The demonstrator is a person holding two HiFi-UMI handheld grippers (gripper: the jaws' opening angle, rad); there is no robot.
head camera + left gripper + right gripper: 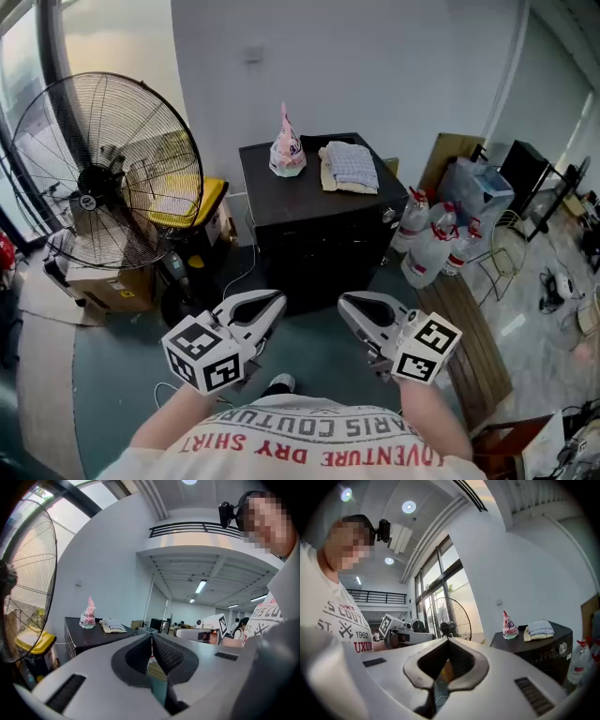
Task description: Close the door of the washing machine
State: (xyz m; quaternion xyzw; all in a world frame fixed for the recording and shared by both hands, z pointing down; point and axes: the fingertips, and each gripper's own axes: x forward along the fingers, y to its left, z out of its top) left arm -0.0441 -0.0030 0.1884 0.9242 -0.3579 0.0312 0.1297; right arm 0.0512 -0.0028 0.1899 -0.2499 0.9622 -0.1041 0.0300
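Both claws empty and held near the body, washer at the far centre.

The left gripper and right gripper hang side by side just in front of the person. Each has its jaws pressed together at the tips, with nothing between them. Both are well apart from the black washer, which stands against the far wall with a pink bag and folded towels on top. No door shows swung out from its dark front, though the steep angle hides whether it is latched. This fits either hands drawn back from a shut door or hands not yet at it. Any push would need a reach forward to that front.
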